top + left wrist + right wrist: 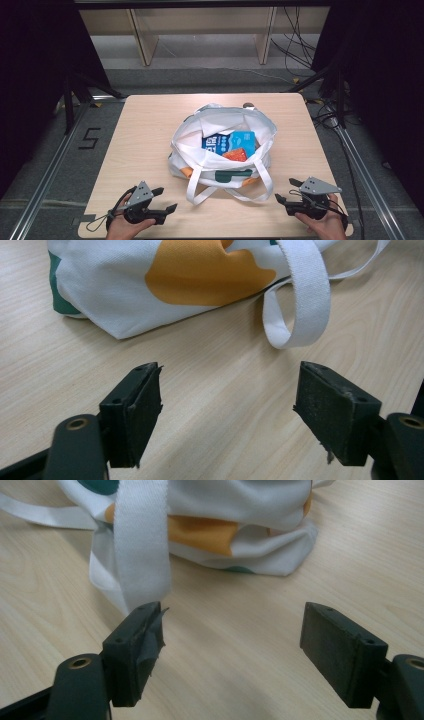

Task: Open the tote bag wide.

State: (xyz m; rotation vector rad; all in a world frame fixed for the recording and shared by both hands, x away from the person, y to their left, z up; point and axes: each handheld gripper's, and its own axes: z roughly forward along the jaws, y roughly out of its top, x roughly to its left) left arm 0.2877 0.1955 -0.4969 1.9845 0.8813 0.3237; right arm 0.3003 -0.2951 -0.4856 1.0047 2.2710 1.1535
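A white cloth tote bag (220, 131) with orange and green patches stands open in the middle of the wooden table (145, 135). Inside it lie a blue packet (235, 141) and an orange packet (235, 155). Its two white straps (196, 186) droop toward the front edge. My left gripper (164, 199) rests at the front left, open and holding nothing, with the bag's orange patch (200, 270) and a strap loop (300, 295) ahead of it. At the front right my right gripper (288, 191) is open too, a strap (141, 540) hanging just beyond its left jaw.
Wooden shelving legs (145, 45) stand on the floor behind the table. Cables (300, 45) run across the floor at the back right. A metal rail (45, 175) runs along the table's left side, and a "5" mark (89, 138) is on the floor.
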